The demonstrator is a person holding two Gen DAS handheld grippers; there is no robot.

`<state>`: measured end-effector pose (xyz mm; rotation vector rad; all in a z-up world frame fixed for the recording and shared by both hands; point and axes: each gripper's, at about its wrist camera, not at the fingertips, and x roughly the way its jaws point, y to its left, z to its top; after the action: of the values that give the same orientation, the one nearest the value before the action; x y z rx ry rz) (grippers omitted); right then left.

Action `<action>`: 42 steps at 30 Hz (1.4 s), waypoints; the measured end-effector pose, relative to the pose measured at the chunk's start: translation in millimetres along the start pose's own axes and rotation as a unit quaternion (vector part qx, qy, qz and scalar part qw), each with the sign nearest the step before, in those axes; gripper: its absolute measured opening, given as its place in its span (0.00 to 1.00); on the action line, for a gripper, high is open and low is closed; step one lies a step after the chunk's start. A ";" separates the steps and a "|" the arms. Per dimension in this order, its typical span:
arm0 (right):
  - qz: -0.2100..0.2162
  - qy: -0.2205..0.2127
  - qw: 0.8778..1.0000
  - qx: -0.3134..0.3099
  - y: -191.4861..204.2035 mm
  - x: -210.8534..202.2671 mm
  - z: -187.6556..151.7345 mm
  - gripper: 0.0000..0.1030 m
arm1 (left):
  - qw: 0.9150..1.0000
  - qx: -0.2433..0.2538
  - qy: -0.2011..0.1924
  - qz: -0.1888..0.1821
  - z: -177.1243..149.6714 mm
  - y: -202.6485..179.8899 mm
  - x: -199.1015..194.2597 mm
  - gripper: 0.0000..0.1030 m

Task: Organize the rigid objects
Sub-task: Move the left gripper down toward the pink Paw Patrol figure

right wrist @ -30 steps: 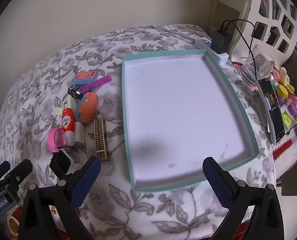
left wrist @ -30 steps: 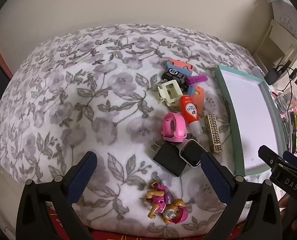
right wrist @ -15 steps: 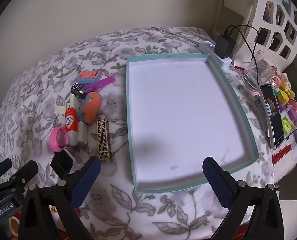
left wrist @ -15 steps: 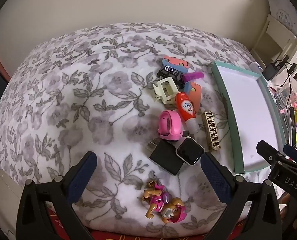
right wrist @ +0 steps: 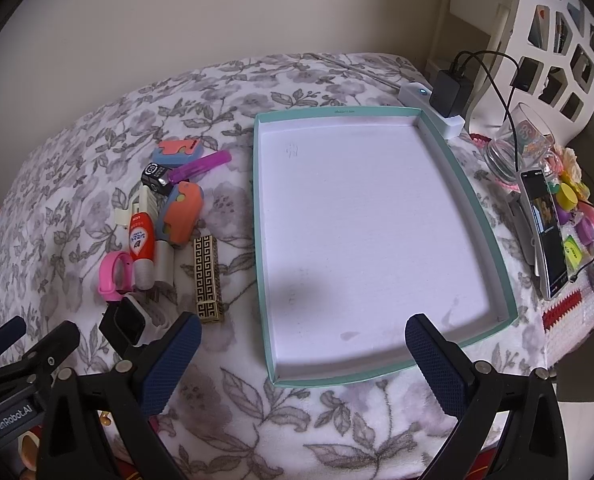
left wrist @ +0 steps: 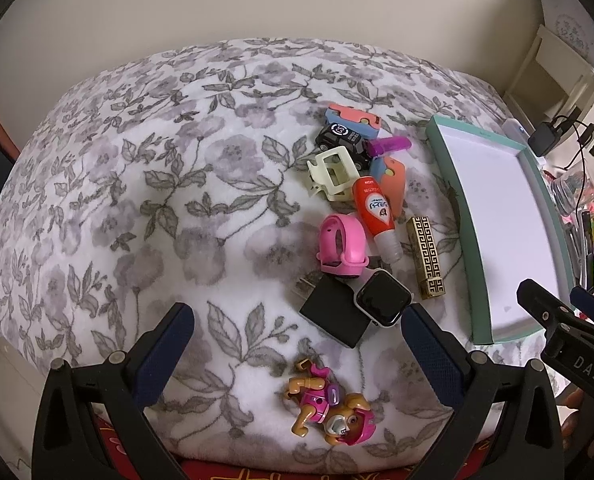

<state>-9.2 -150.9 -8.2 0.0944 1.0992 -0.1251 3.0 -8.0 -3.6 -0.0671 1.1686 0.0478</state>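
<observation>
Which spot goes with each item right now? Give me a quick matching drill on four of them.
Things:
1. toy dog
2. gold patterned case
3. teal tray
4. toy car

Places:
A. nothing inside
B. far end of the pile
C. beside the tray's left wall
D. between the left hand-held gripper's open fingers

Pairs: 1-D, 2-C, 3-A, 4-B

**Toys and gadgets clustered beside an empty tray**

The left hand-held gripper point(left wrist: 297, 346) hovers with its blue-padded fingers spread wide above a floral-blanketed surface point(left wrist: 145, 184). Between them lies a pink-and-tan toy puppy figure point(left wrist: 331, 406). Beyond it, a black charger block point(left wrist: 333, 312) touches a white-cased smartwatch point(left wrist: 383, 298) with a pink strap point(left wrist: 341, 246). A teal-rimmed white tray point(left wrist: 449, 184) sits at right.
</observation>
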 end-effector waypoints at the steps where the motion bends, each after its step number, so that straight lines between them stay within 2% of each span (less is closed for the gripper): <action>1: 0.000 0.000 1.000 0.000 -0.1 0.1 -0.1 1.00 | 1.000 0.000 0.000 0.000 0.0 -0.2 0.3 1.00; 30: -0.004 0.007 1.000 -0.009 1.6 6.1 0.4 1.00 | 1.000 0.002 0.007 0.008 -2.4 2.5 6.1 1.00; 33: 0.009 0.013 1.000 -0.015 5.5 9.8 1.3 1.00 | 1.000 -0.004 0.017 0.011 -2.4 3.5 9.3 1.00; 37: 0.048 0.036 0.998 -0.027 15.6 19.9 0.2 1.00 | 0.999 -0.020 0.043 0.018 -4.5 8.9 19.4 1.00; 42: 0.056 0.044 0.997 -0.040 26.5 25.8 -1.9 1.00 | 0.997 -0.026 0.066 0.021 -7.1 10.2 26.8 1.00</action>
<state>4.6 -125.8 -31.7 0.0913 1.1827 0.0240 6.3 1.7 -31.3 -0.0924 1.3009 0.1130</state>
